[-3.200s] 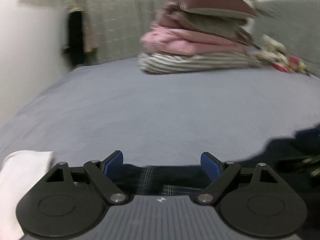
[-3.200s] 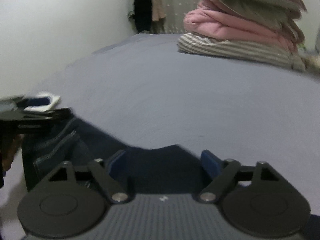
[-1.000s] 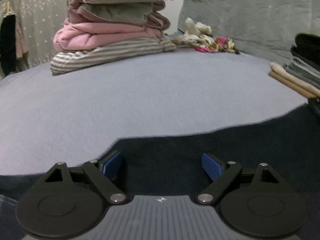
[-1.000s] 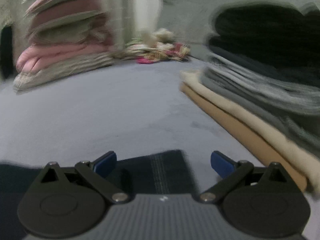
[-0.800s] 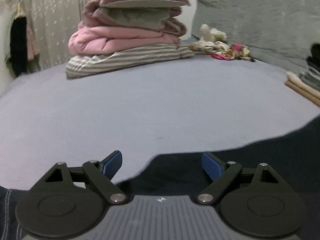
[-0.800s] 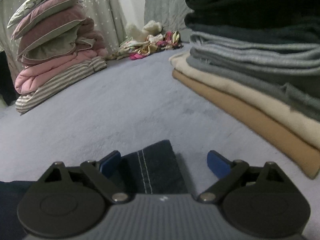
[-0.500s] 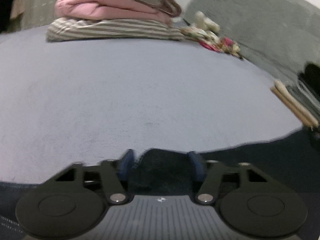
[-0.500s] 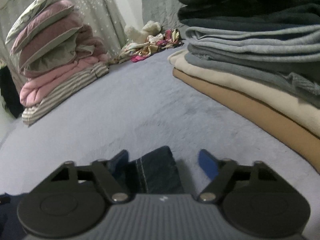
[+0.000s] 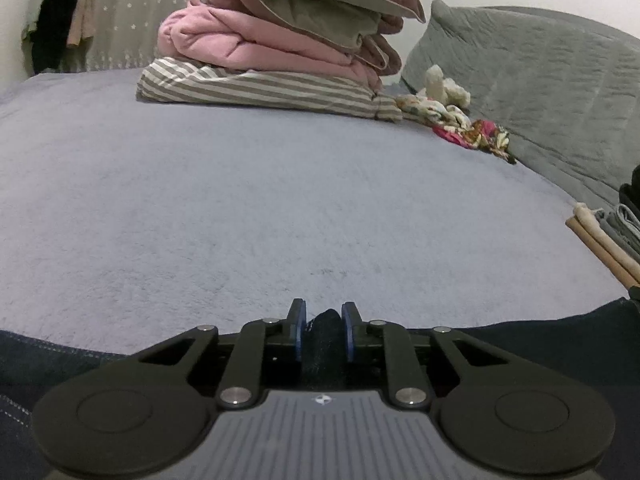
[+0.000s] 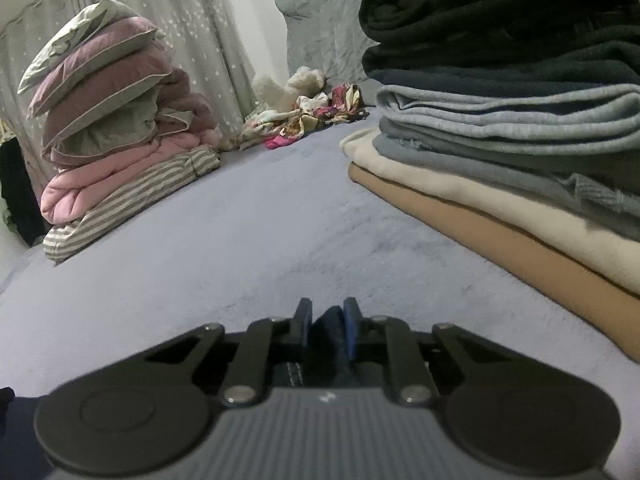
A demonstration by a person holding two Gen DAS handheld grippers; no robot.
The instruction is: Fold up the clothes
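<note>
Jeans of dark denim lie along the near edge of the bed, spreading left and right under both tools. On the left, the left gripper is closing its jaws, and a bunched fold of the dark denim stands pinched between its two blue pads, which press on the cloth from both sides. Pale stitching on the same garment shows at the lower left of that view. On the right, the right gripper is likewise closing, its two blue pads clamped on another raised fold of denim, with a line of white stitching visible just behind the jaws.

Counting from left to right across the bed: one tall pile of bedding, made of a striped quilt at the bottom, a pink one above it, and several mauve and grey cushions on top; one small heap of flowered cloth with a pale soft toy beside it; one large grey quilted cushion against the wall; and one stack of folded clothes, with a tan piece lowest, then cream, grey layers and black on top.
</note>
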